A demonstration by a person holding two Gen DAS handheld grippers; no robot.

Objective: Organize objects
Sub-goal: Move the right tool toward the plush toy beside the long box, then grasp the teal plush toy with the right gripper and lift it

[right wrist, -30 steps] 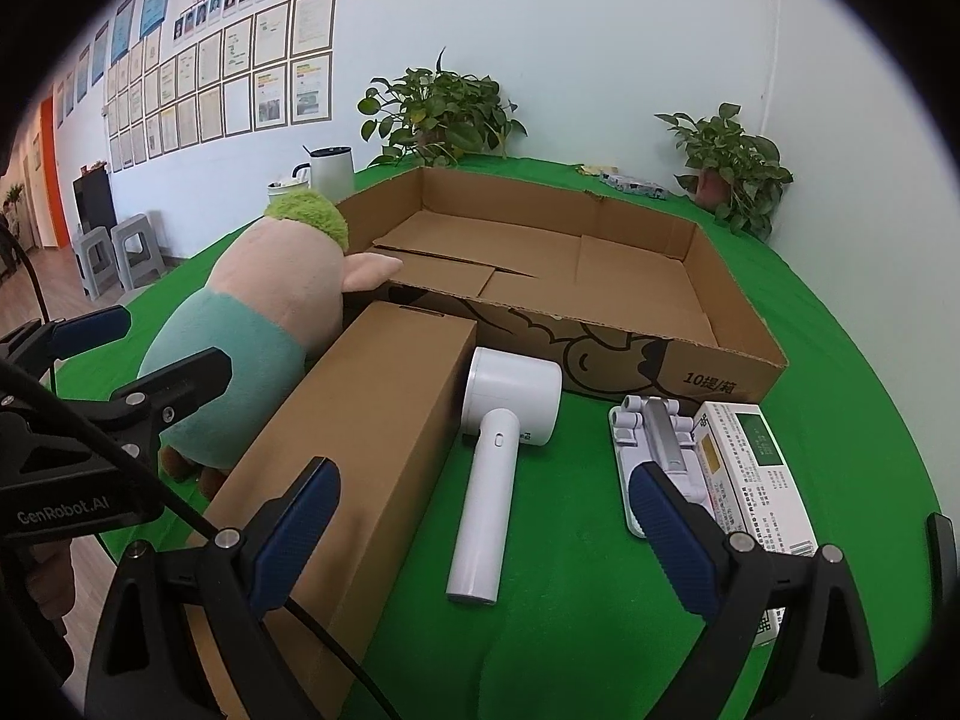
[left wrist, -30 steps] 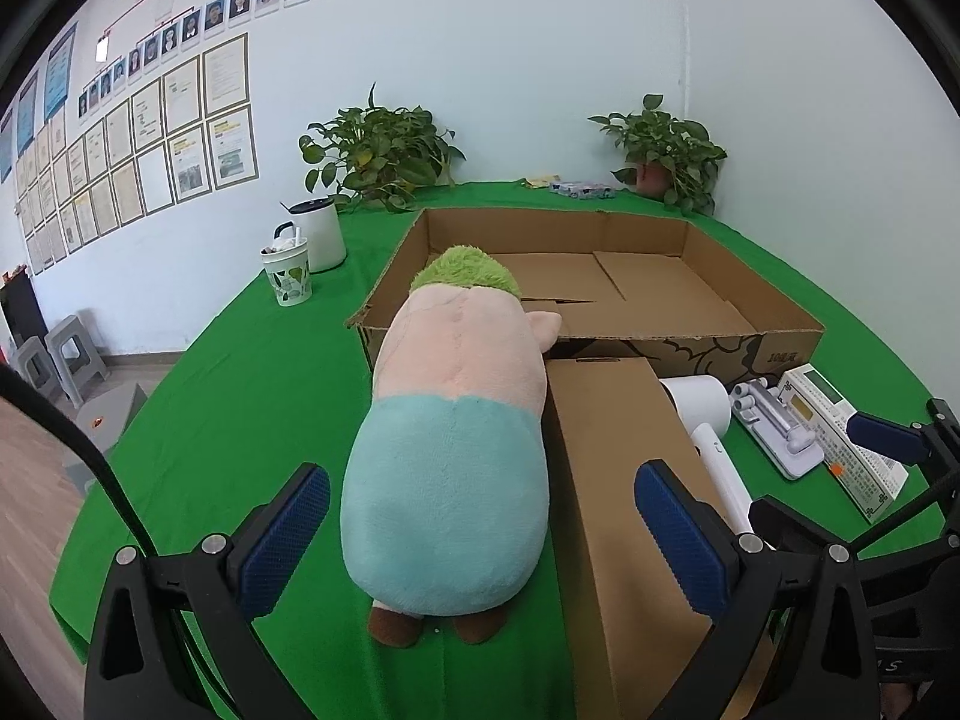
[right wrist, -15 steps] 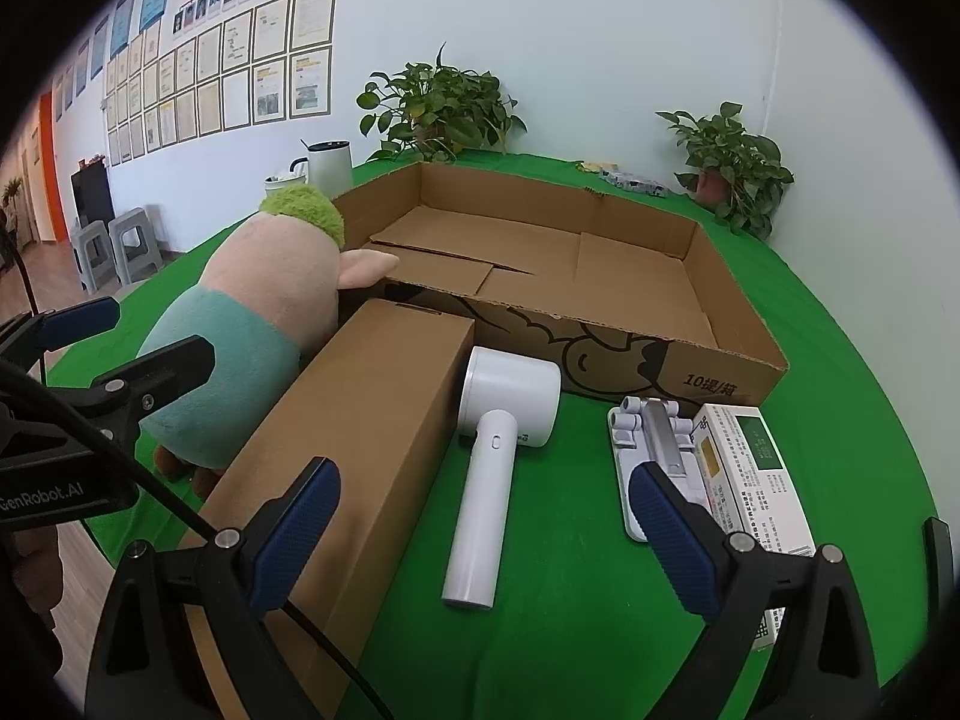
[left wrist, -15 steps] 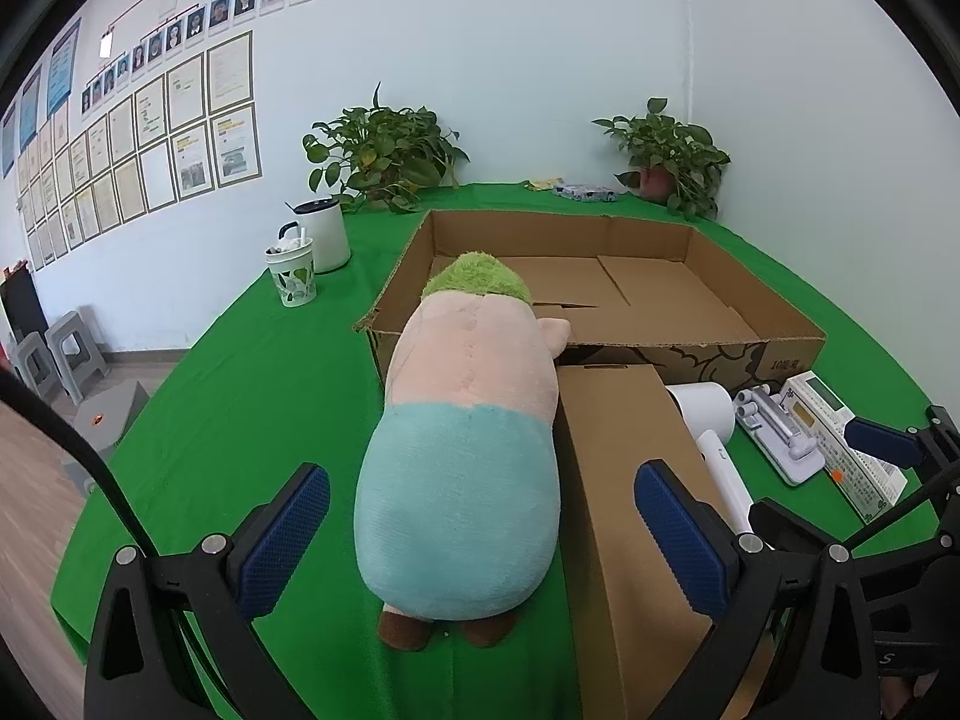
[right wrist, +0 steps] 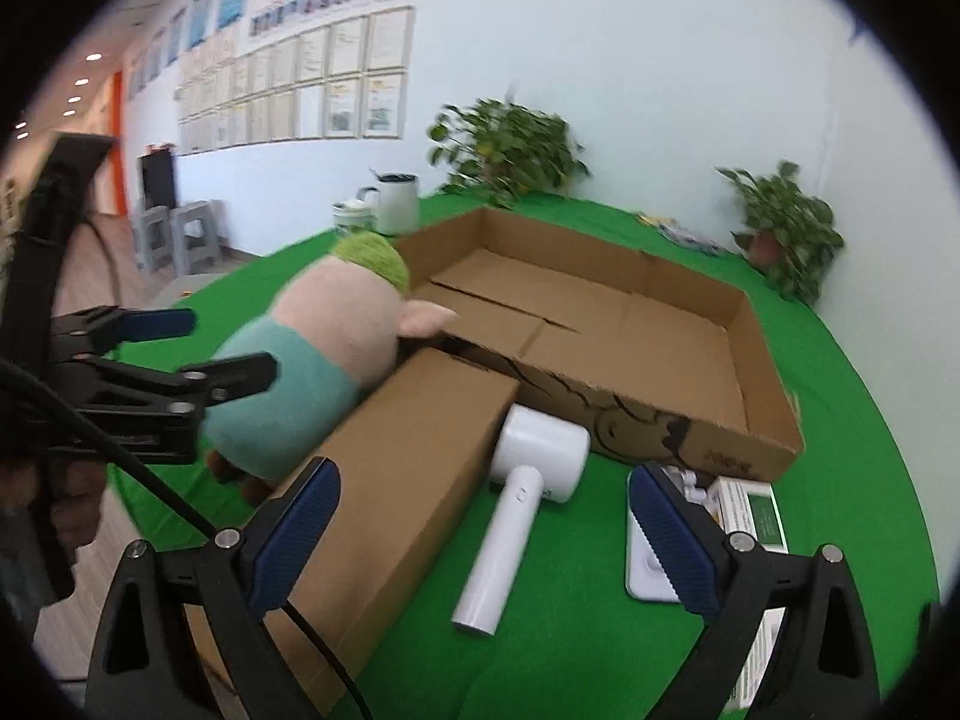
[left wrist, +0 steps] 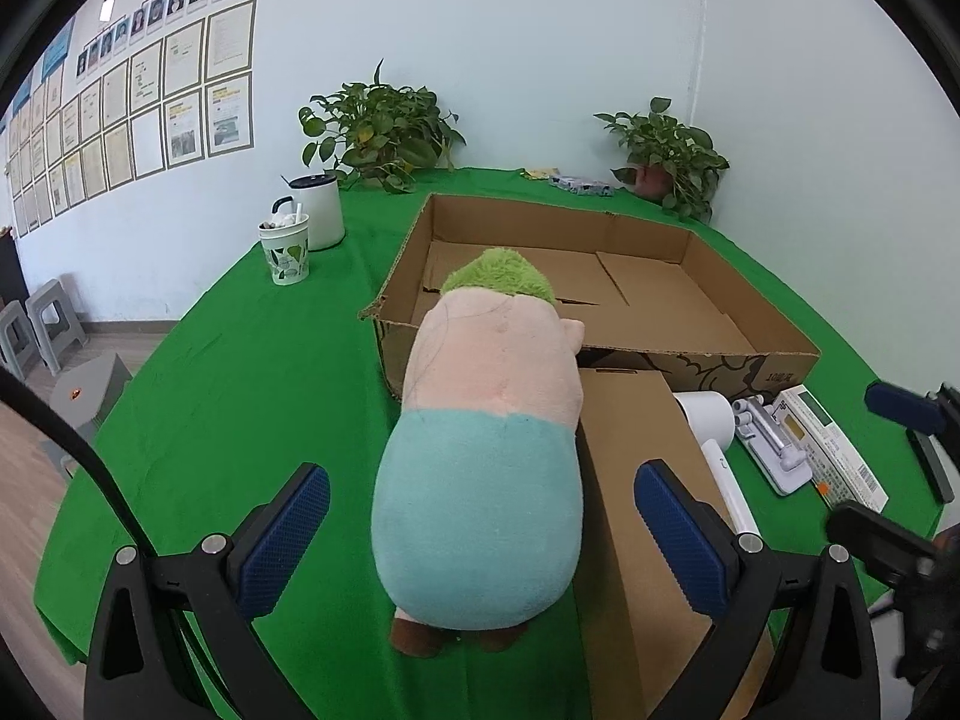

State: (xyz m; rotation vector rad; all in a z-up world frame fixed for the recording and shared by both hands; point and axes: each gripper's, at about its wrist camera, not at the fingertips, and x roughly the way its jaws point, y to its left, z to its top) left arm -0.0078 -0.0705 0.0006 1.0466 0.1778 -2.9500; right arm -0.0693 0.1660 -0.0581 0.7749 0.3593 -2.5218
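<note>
Both grippers hang empty with fingers spread wide. At the bottom centre of its own view, the left gripper (left wrist: 480, 534) straddles the plush toy's (left wrist: 486, 456) teal rear. Lower centre of the other view, the right gripper (right wrist: 480, 534) frames the white hair dryer (right wrist: 516, 498) beside the long carton (right wrist: 384, 492).

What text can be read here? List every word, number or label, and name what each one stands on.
"10", followed by characters too blurred to read: on the front wall of the open cardboard box.
Too small to read: the framed papers.
Too small to read: the print and barcode on the white packet.
Nothing else is legible.
</note>
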